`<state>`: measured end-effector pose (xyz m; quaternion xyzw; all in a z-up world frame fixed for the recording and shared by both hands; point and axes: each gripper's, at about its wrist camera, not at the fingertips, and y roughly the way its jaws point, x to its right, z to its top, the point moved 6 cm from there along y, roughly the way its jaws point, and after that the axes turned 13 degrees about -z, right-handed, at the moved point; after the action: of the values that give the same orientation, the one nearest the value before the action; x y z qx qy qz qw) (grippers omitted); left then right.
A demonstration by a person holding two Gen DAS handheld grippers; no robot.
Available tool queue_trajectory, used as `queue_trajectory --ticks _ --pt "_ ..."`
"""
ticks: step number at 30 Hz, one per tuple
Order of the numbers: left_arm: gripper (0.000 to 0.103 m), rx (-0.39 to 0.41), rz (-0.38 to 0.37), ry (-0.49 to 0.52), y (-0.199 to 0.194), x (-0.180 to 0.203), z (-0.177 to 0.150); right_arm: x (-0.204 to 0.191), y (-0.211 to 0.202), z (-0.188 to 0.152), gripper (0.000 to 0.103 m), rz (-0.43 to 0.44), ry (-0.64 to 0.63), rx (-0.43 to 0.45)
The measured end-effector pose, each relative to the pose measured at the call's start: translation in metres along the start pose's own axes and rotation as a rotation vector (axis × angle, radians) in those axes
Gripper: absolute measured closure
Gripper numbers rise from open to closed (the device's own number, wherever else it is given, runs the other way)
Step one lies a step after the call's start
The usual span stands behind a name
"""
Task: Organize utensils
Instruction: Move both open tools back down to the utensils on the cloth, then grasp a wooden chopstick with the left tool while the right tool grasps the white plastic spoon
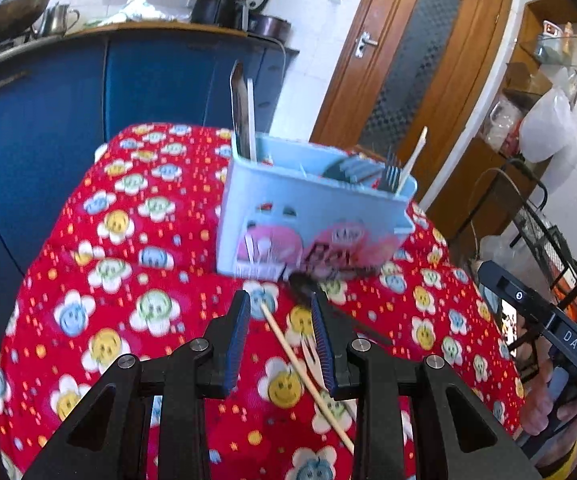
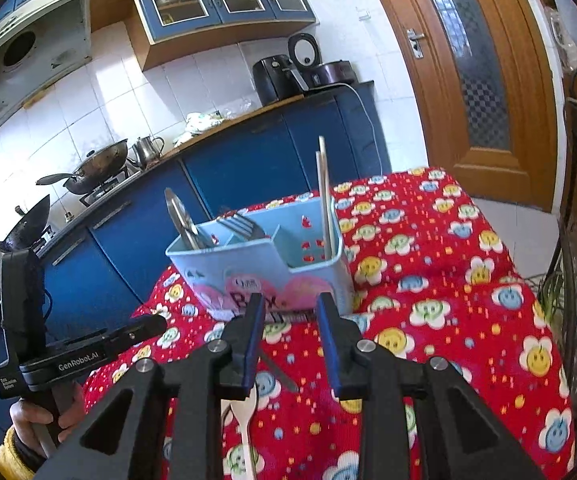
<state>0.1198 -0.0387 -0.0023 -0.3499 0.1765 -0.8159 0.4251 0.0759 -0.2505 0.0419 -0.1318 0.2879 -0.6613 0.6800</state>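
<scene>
this is a home kitchen. a blue-fronted bench (image 2: 216, 160) runs along a white-tiled wall (image 2: 100, 92), with blue glass-door wall cabinets (image 2: 224, 0) above it and a range hood (image 2: 24, 52) over a gas stove (image 2: 104, 192) that carries a dark wok (image 2: 96, 164). a steel kettle (image 2: 146, 150), a black air fryer (image 2: 272, 78) and an open rice cooker (image 2: 328, 68) stand on the bench top. a wooden door (image 2: 484, 68) with frosted glass leads out. nearby, a table under a red flower-print cloth (image 2: 428, 264) holds a light blue cutlery caddy (image 2: 248, 264).
</scene>
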Motion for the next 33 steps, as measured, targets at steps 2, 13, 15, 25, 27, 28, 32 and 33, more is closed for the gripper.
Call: queue_trajectory --ticks 2,13,15,25,27,28,32,33 --pt "0.071 -0.017 -0.008 -0.015 0.002 0.001 -0.008 0.002 -0.002 -0.006 0.071 0.0 0.008 -0.009" --pt "0.071 -0.131 0.016 -0.024 0.015 0.012 -0.041 0.014 -0.012 -0.026 0.068 0.0 0.052 -0.029" --pt "0.071 -0.147 0.024 -0.022 0.018 0.013 -0.045 0.017 -0.014 -0.029 0.067 -0.001 0.061 -0.032" --pt "0.071 -0.227 0.055 -0.007 0.031 0.021 -0.06 0.03 -0.018 -0.035 0.066 0.01 0.101 -0.035" --pt "0.071 -0.235 0.06 -0.005 0.033 0.021 -0.061 0.033 -0.018 -0.036 0.066 0.011 0.108 -0.035" --pt "0.071 -0.241 0.065 -0.005 0.034 0.021 -0.062 0.033 -0.018 -0.036 0.066 0.011 0.11 -0.035" --pt "0.071 -0.262 0.076 -0.01 0.04 0.019 -0.066 0.037 -0.017 -0.037 0.066 0.011 0.12 -0.039" --pt "0.071 -0.26 0.078 -0.008 0.041 0.019 -0.066 0.038 -0.016 -0.038 0.066 0.011 0.121 -0.041"
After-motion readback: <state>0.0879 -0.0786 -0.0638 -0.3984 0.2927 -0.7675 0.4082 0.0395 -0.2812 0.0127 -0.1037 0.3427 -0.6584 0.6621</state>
